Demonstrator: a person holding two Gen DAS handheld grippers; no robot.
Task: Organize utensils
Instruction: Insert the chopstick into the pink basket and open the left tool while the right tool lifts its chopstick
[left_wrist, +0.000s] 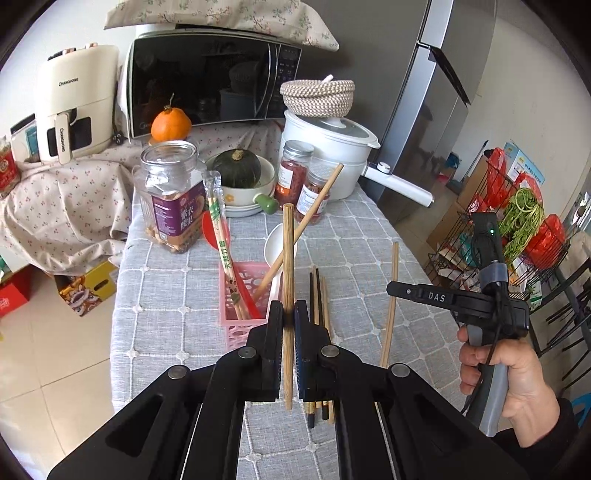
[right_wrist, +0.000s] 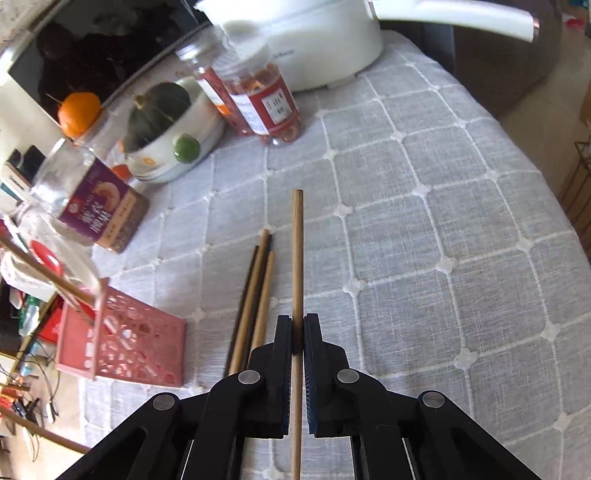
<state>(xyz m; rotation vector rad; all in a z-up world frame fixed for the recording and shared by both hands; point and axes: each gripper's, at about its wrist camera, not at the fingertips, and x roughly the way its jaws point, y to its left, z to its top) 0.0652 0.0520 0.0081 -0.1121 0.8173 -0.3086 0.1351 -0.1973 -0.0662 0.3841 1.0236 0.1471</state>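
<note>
My left gripper (left_wrist: 289, 317) is shut on a light bamboo chopstick (left_wrist: 288, 251), which stands nearly upright in front of the pink basket (left_wrist: 236, 334). The basket holds a wrapped chopstick pair (left_wrist: 221, 236), a white spoon (left_wrist: 275, 243), a red spoon and a leaning chopstick (left_wrist: 310, 218). My right gripper (right_wrist: 297, 326) is shut on another bamboo chopstick (right_wrist: 297, 251), lifted off the cloth. In the left wrist view that right gripper (left_wrist: 392, 288) is to the right, held by a hand (left_wrist: 513, 369). Several dark and light chopsticks (right_wrist: 255, 295) lie on the tablecloth between the basket (right_wrist: 125, 343) and my right gripper.
Behind the basket stand a nut jar (left_wrist: 173, 199), a bowl with a green pumpkin (left_wrist: 240, 173), two red-filled jars (left_wrist: 303, 181) and a white pot (left_wrist: 328, 147). A microwave (left_wrist: 207, 77) and an air fryer (left_wrist: 74, 107) stand further back. A wire rack (left_wrist: 517, 236) is beyond the table's right edge.
</note>
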